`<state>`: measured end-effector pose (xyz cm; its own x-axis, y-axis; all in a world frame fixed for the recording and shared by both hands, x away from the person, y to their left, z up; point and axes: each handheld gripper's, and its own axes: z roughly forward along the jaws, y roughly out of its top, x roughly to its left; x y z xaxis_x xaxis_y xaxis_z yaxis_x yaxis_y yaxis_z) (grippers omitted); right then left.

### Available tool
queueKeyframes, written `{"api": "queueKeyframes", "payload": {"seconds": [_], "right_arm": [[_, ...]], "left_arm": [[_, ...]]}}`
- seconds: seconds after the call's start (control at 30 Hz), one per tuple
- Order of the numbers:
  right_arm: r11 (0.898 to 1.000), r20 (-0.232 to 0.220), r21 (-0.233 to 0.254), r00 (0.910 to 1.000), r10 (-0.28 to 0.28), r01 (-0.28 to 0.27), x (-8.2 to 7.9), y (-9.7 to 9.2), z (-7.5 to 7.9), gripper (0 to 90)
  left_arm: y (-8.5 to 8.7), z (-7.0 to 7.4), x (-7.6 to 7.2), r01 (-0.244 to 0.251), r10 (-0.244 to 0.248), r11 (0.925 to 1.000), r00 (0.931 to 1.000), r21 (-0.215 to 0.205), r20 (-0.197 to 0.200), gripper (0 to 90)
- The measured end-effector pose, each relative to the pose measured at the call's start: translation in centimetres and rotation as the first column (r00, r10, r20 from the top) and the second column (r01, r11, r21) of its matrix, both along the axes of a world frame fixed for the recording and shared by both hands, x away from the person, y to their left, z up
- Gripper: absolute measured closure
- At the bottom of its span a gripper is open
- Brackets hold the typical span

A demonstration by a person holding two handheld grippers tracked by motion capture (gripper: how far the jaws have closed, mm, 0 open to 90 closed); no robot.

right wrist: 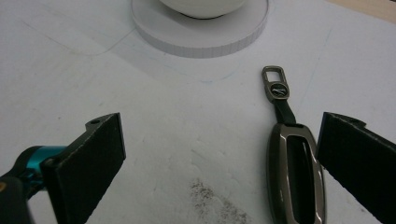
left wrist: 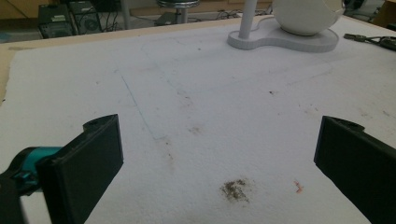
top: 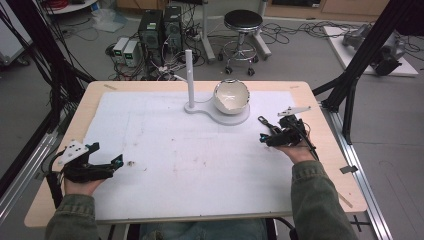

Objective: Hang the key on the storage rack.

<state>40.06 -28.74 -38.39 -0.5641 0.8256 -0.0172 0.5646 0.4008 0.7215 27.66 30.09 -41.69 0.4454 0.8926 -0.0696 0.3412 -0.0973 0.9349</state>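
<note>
Your left gripper (top: 107,156) rests at the near left of the white mat (top: 175,165), its jaws spread wide with bare mat between them; in the left gripper view a dark crumbly smudge (left wrist: 236,189) and a small reddish fleck (left wrist: 298,186) lie on the mat between the jaws. Your right gripper (top: 263,129) sits at the right side of the mat, jaws also spread apart and pinching nothing.

In the right gripper view a car key fob (right wrist: 296,175) in a metallic case lies flat on the mat just inside the right-hand jaw; whether it touches that jaw you cannot tell, and its near end is cut off by the picture's lower edge. A short strap leads from it to a small metal clip (right wrist: 275,84) with an emblem too small to read. From the high view the fob is hidden among the gripper's dark parts.

At the far middle of the mat stands a white stand (top: 227,117) with an upright post (top: 189,77) and a round base, on which sits a white bowl-like shell (top: 231,96) with a broken-looking rim. In the gripper views its top is cut off. No writing is legible anywhere on the table (top: 320,125).
</note>
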Motion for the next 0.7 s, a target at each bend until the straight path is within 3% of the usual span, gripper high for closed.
{"api": "queueKeyframes", "payload": {"seconds": [0.33, 0.7], "right_arm": [[0.999, -0.09, -0.038, 0.9959, -0.003, 0.0, 2.9, 0.1, 0.6, 0.6], [0.995, -0.135, -0.094, 0.9908, 0.006, -0.019, 5.6, 0.8, 0.8, 0.6]], "left_arm": [[-0.2, 0.0, 0.1, 0.004, -0.004, 1.0, 1.0, 0.007, 0.001, 1.7], [-0.3, 0.0, 0.2, 0.009, -0.009, 0.9999, 1.0, 0.01, 0.0, 1.7]]}}
